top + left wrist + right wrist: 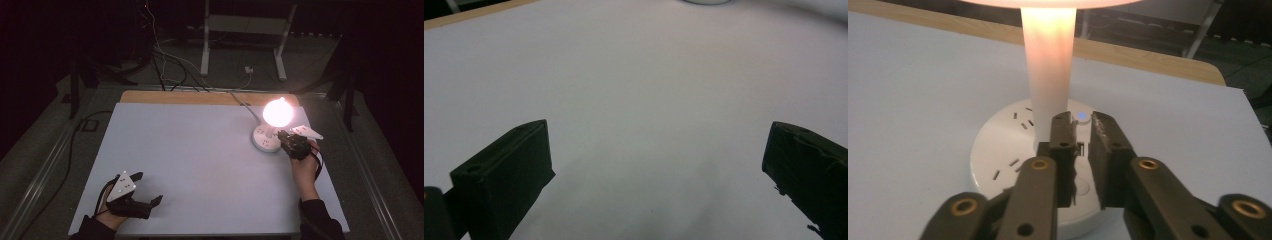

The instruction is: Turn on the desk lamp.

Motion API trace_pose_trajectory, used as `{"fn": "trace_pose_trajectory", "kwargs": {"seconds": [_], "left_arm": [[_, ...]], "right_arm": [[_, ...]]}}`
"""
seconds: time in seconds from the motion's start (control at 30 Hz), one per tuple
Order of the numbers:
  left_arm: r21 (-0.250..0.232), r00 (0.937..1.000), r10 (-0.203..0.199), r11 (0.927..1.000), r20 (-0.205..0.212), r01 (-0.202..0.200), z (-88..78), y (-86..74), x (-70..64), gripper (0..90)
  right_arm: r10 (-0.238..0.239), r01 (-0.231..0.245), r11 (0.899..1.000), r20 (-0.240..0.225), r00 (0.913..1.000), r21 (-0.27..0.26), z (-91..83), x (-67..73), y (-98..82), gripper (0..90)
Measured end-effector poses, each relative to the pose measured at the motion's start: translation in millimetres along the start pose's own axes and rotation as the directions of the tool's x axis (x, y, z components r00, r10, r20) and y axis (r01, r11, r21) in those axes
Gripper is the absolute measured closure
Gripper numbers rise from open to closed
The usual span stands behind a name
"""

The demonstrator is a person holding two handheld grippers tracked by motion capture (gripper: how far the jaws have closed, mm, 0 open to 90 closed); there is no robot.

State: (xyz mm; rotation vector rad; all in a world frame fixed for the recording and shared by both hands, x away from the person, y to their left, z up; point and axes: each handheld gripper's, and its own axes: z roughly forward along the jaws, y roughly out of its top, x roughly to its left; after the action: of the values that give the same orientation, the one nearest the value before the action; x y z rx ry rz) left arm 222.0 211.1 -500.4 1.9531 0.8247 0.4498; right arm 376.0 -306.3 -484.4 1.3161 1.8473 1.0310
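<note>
A lit lamp with a glowing globe (278,112) stands on a round white base (262,140) at the right rear of the table. In the right gripper view its bright stem (1048,65) rises from the base (998,150), which has several slots and a small blue-lit button (1081,116). My right gripper (285,136) hangs low over the base's near side, its jaws nearly together with nothing between them and the tips (1082,120) just short of the blue button. My left gripper (148,188) rests at the front left, jaws wide apart (658,132) over bare white surface.
A white sheet (200,160) covers the wooden table (200,97). A cable (245,106) runs from the lamp base off the back edge. Beyond the table, on the dark floor, stand white frame legs (205,45) and loose cables (165,65).
</note>
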Motion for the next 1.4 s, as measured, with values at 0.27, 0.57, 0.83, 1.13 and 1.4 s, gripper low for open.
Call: {"fn": "trace_pose_trajectory", "kwargs": {"seconds": [0.27,0.57,0.83,1.13,1.4], "left_arm": [[-0.006,1.0000,-0.007,1.0000,-0.005,0.007,-0.9,0.1,0.4,0.3],[-0.010,1.0000,-0.001,1.0000,0.002,0.001,-1.7,0.7,0.0,0.3],[-0.010,1.0000,-0.004,0.9999,0.005,0.004,-1.8,0.6,0.1,0.3],[-0.011,1.0000,-0.003,0.9999,0.005,0.003,-2.2,0.5,-0.4,0.3],[-0.009,1.0000,-0.003,1.0000,0.006,0.003,-2.0,0.2,-0.6,0.3]], "right_arm": [[-0.030,0.029,0.999,-0.046,0.9985,-0.035,-8.0,6.4,1.8,55.9],[0.030,-0.028,0.999,-0.090,0.9955,0.024,-19.8,11.1,1.3,13.4],[0.015,-0.009,0.999,-0.170,0.9853,0.036,-31.3,20.7,-1.7,0.0],[-0.033,0.039,0.999,-0.210,0.9771,0.028,-48.0,30.4,-12.8,0.0],[-0.041,0.053,0.998,-0.251,0.9671,0.044,-60.1,33.9,-28.9,0.0]]}}
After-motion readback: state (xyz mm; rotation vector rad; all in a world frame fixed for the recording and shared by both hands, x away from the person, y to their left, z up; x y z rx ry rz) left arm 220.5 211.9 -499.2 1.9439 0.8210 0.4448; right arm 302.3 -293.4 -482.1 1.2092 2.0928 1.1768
